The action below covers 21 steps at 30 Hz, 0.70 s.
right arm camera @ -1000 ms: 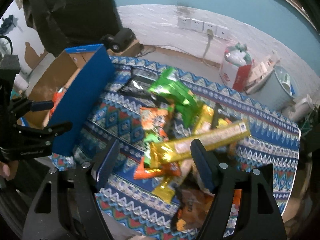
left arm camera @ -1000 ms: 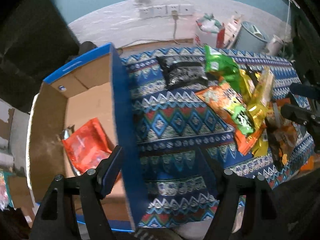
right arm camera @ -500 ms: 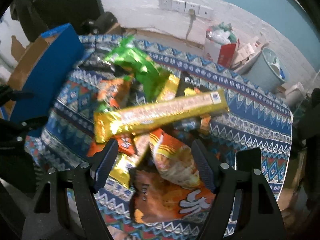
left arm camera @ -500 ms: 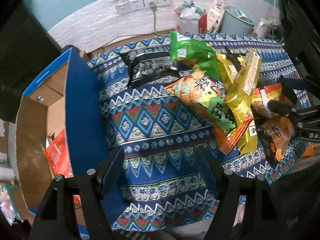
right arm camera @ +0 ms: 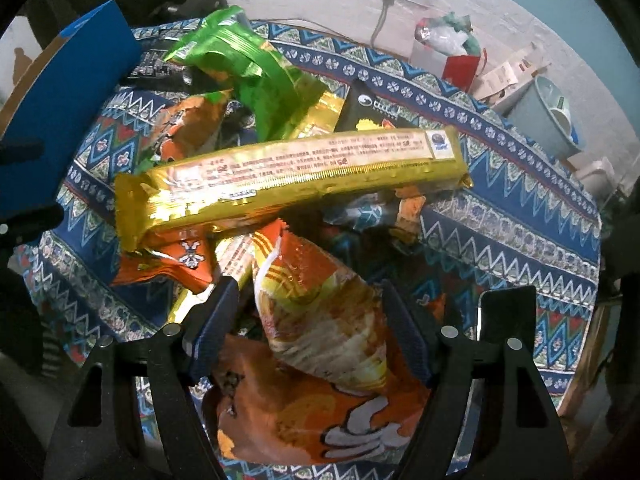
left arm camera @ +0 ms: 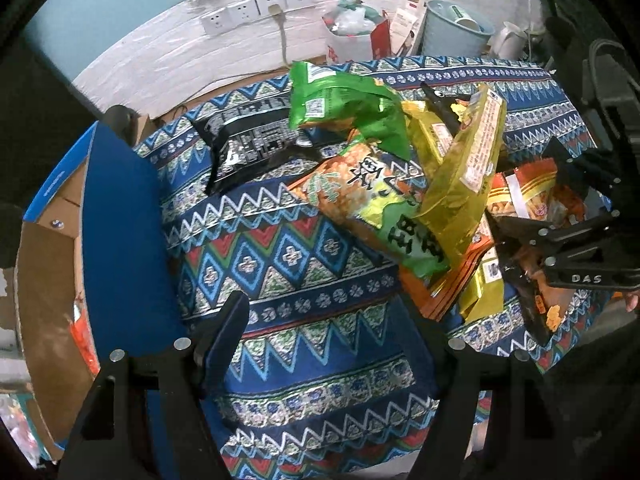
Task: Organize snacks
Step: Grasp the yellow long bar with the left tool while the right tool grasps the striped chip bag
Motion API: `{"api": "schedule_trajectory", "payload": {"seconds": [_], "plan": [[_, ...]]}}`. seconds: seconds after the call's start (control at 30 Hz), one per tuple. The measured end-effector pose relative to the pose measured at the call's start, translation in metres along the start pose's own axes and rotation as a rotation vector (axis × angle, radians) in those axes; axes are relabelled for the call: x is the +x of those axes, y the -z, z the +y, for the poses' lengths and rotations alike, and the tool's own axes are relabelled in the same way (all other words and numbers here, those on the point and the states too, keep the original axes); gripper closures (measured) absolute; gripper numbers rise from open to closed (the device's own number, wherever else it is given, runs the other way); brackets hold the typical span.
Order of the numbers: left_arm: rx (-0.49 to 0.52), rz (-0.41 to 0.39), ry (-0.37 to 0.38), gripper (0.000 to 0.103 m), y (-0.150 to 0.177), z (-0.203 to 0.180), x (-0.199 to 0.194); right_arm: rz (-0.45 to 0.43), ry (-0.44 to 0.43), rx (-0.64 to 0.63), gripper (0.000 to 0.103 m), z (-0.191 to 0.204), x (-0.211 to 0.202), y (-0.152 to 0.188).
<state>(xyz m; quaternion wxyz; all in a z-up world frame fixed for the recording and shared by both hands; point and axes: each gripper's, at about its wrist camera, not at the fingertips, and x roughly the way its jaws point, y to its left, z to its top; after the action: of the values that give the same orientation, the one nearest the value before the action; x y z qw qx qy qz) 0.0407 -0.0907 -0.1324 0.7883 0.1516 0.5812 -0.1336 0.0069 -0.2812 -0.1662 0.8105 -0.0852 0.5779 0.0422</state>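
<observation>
Barely begun: one orange packet [left arm camera: 82, 340] lies in the cardboard box [left arm camera: 44, 280] at left; both tongs [left arm camera: 324, 320] [right arm camera: 308, 312] spread, empty, above the snack pile [right arm camera: 288, 168].

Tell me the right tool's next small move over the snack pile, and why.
Probably lower the right tool a little and close on the orange-and-yellow snack bag. Its open fingers already straddle that bag, which lies on top of the pile with only the long gold packet crossing its far end. The blue-sided cardboard box stands ready on the left.
</observation>
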Motion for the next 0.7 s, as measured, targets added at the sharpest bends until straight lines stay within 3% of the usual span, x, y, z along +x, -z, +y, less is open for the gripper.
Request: {"api": "schedule_trajectory", "payload": {"seconds": [0.2,0.3,0.5,0.7], "plan": [[0.004,-0.021,0.025,0.028,-0.011,-0.011,0.000,-0.002,-0.007,-0.025,0.046,-0.002,0.009,0.001],[0.010,-0.045,0.039,0.028,-0.021,-0.020,-0.003,-0.012,-0.006,-0.026,0.062,-0.003,0.005,0.003],[0.046,-0.066,0.062,0.028,-0.045,-0.045,-0.007,-0.060,-0.013,0.063,0.068,-0.028,-0.011,0.002],[0.144,-0.084,0.074,0.023,-0.067,-0.073,-0.004,-0.144,0.007,0.172,0.068,-0.057,-0.032,0.006]]}}
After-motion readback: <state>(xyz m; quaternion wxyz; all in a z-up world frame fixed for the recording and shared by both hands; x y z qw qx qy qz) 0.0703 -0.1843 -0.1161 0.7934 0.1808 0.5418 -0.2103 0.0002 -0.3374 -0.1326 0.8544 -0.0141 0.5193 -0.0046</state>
